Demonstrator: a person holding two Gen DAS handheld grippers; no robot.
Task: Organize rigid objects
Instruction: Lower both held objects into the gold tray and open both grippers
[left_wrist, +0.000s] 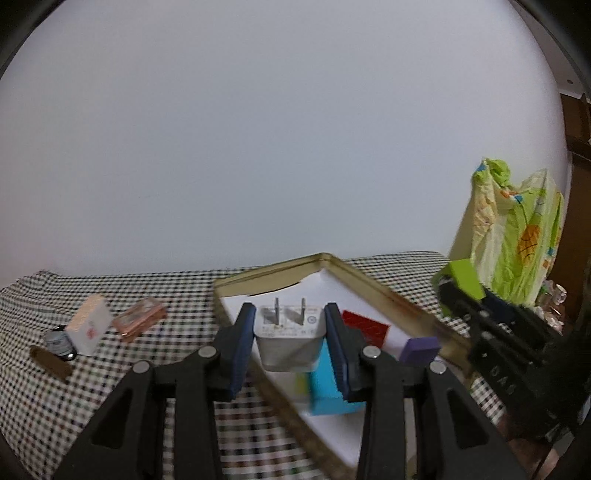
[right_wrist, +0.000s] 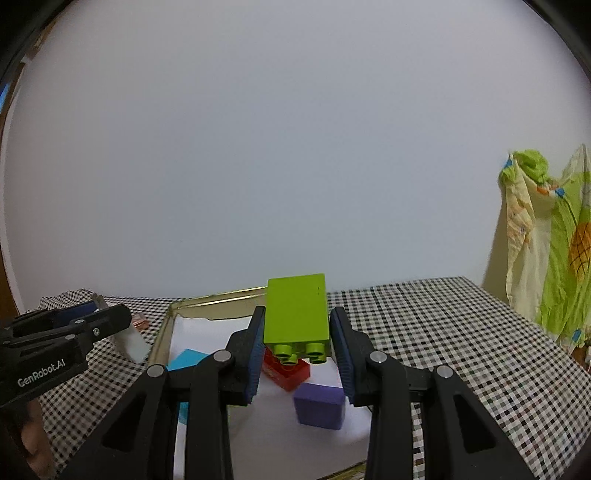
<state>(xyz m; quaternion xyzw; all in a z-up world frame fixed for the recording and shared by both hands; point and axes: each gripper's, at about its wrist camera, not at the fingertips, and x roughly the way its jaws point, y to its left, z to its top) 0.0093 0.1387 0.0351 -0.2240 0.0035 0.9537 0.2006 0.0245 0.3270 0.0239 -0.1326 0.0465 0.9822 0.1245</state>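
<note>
- The tray (left_wrist: 373, 280), gold-rimmed with a white floor, lay on the checkered tabletop (left_wrist: 173, 291) toward its far edge, one corner pointing at the wall.
- The left gripper (left_wrist: 290, 325) hung over the tray's left rim, its fingers (left_wrist: 243, 332) clamped on a white charger (left_wrist: 288, 343), prongs pointing away from the camera.
- The right gripper (right_wrist: 297, 332) hung above the tray's middle, its fingers (right_wrist: 255, 354) pressed against the sides of a green brick (right_wrist: 296, 312), studs toward the camera.
- On the tray floor a red brick (right_wrist: 286, 371) and a purple block (right_wrist: 319, 404) lay just beside each other under the green brick; a blue block (right_wrist: 186, 360) sat near the left rim.
- The white floor nearest the camera was bare in the right wrist view, as was the far part by the back rim.
- The tabletop right of the tray was open checkered cloth out to its right edge.
- Left of the tray lay a copper-coloured packet (left_wrist: 140, 317), a white box (left_wrist: 90, 325), a small can (left_wrist: 57, 341) and a brown strip (left_wrist: 50, 360), near the tabletop's left edge.
- A green patterned cloth (left_wrist: 517, 229) hung past the tabletop's far right corner, well apart from the tray.
- The two grippers were near each other over the tray, each showing at the edge of the other's view.
</note>
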